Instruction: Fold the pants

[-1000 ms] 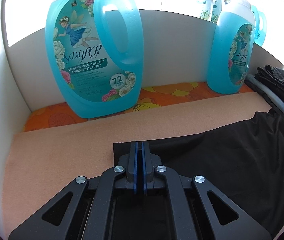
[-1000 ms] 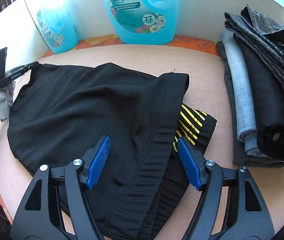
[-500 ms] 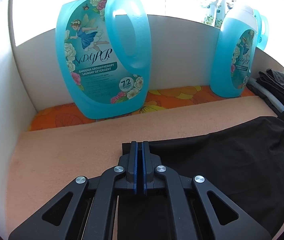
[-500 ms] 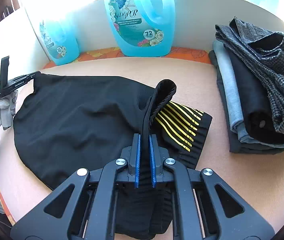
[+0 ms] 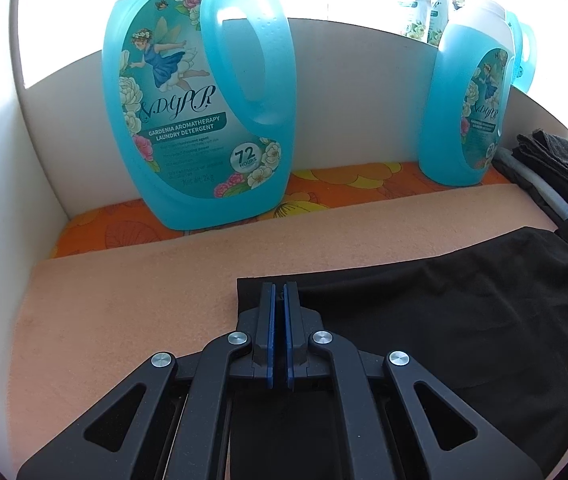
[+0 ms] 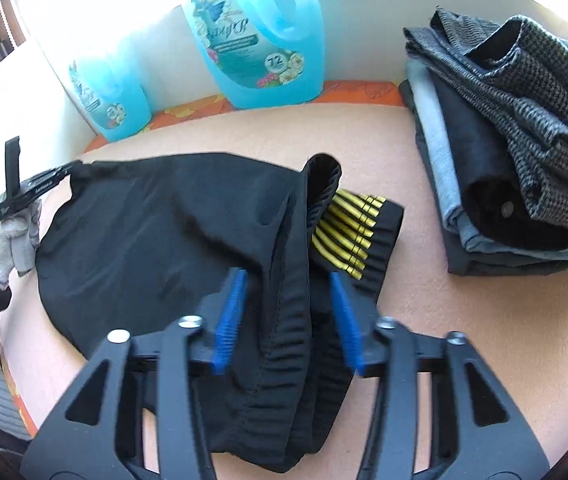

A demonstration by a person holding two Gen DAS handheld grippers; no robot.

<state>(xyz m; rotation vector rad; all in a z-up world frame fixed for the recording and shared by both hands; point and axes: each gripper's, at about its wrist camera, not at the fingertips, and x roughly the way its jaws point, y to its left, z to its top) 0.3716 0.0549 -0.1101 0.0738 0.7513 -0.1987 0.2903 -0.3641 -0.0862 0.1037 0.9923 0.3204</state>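
Black pants (image 6: 155, 216) lay spread across the peach-coloured mat (image 6: 464, 320) that carried them, with the yellow-striped waistband section (image 6: 348, 232) near the mat's middle. My left gripper (image 5: 278, 292) was clamped on 1 corner of the pants (image 5: 444, 312) at the mat's left edge; its blue pads (image 5: 270, 336) stood nearly together with the cloth between them. In the right wrist view, the same gripper (image 6: 49, 178) appeared at the far left, held by my gloved hand (image 6: 13, 240). My right gripper (image 6: 288, 284) stood with its jaws apart, a raised fold of the elastic waistband (image 6: 284, 312) passing between the blue pads (image 6: 229, 320); whether the pads touched the cloth could not be told. 2 blue detergent bottles, 1 large (image 5: 199, 112) and 1 further right (image 5: 472, 112), stood on the orange floral cloth (image 5: 348, 184) along the mat's back edge. 1 stack of folded clothes (image 6: 500, 152) sat at the mat's right edge, apart from the pants.
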